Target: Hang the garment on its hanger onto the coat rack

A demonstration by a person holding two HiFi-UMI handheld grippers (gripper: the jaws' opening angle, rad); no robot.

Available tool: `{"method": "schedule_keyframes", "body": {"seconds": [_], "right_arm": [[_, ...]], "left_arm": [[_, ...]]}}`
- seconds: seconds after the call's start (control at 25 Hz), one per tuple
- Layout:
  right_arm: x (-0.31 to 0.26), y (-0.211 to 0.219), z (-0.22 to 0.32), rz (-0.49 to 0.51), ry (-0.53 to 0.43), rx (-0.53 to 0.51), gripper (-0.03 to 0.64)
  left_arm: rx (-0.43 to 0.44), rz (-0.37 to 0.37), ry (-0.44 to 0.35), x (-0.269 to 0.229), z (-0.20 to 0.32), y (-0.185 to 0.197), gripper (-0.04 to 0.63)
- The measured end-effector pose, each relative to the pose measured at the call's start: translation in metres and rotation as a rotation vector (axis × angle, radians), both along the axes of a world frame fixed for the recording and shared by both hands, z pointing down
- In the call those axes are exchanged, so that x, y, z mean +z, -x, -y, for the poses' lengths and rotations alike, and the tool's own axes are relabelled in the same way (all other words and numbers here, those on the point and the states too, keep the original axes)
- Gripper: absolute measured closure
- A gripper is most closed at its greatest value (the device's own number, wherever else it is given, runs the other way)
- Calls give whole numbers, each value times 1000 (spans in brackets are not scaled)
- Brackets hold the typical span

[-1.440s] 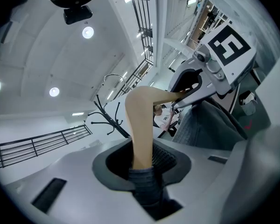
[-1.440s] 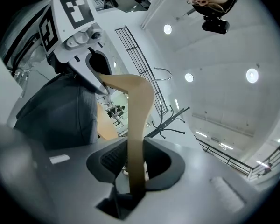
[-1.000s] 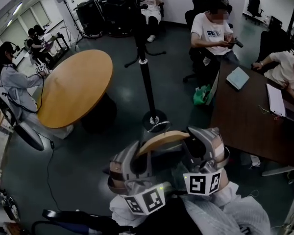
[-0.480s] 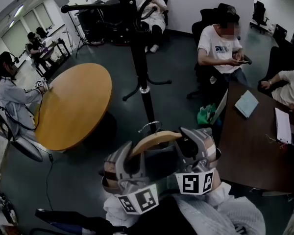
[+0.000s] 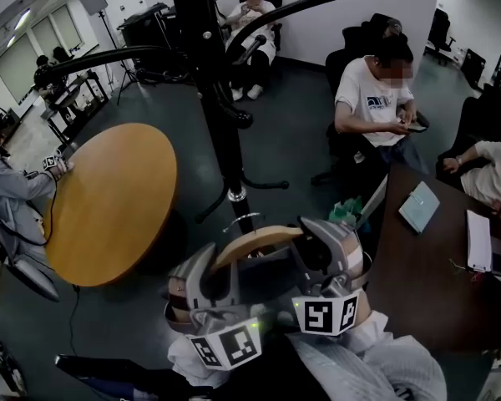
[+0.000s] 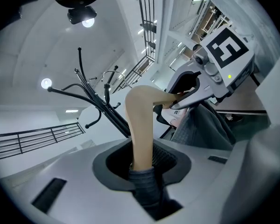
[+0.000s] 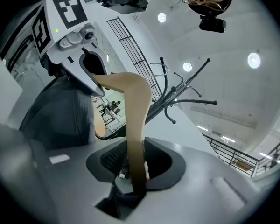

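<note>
A light wooden hanger (image 5: 255,242) carries a grey garment (image 5: 376,366) that hangs low in the head view. My left gripper (image 5: 204,284) is shut on the hanger's left arm and my right gripper (image 5: 327,259) on its right arm. The black coat rack (image 5: 221,140) stands just beyond the hanger, its curved arms spreading out above. In the left gripper view the hanger (image 6: 142,125) and a bit of grey cloth (image 6: 147,190) sit between my left gripper's (image 6: 142,164) jaws. In the right gripper view my right gripper (image 7: 135,169) clamps the hanger (image 7: 135,125), with the rack (image 7: 177,97) behind.
A round wooden table (image 5: 108,199) stands left of the rack, with a person beside it. A dark table (image 5: 426,282) with a notebook and papers is at the right. Seated people (image 5: 376,90) are beyond it. A green bag (image 5: 344,213) lies on the floor.
The rack has come closer and larger in the head view, its arms now spreading overhead. Both grippers keep the same hold on the hanger.
</note>
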State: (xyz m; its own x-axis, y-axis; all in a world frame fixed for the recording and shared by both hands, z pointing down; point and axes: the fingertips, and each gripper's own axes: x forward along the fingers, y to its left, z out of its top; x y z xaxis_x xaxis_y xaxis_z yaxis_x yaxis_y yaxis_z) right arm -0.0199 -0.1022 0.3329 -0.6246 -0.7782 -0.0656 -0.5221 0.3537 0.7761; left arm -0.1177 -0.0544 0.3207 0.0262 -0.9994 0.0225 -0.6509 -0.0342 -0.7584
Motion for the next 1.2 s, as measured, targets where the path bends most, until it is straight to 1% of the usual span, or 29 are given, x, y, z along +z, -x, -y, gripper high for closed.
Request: {"method": "schedule_keyframes", "body": {"seconds": [0.08,0.2,0.36,0.44,0.6,0.92,1.2], "right_arm": [[-7,6,17,0,-12,20,514],[-20,8,34,19,-28,73,514],[-41,7,46,53,-94,142,514],[-53,7,52,75,-120,171,514],[-72,4,61,128,-125,199,508],[-81,9,92,106,-99,174,506],[-69,16,117,84,-72,111,505]], "left_arm": [[19,3,-10,-7,19,7,495],[66,38,-40,-23,41,11,495],[129,63,-87,-46,60,13,495],[146,71,-102,-58,68,13,495],[167,71,-125,-74,80,11,495],[137,35,-93,-80,106,16,495],[66,11,-64,-65,124,21,495]]}}
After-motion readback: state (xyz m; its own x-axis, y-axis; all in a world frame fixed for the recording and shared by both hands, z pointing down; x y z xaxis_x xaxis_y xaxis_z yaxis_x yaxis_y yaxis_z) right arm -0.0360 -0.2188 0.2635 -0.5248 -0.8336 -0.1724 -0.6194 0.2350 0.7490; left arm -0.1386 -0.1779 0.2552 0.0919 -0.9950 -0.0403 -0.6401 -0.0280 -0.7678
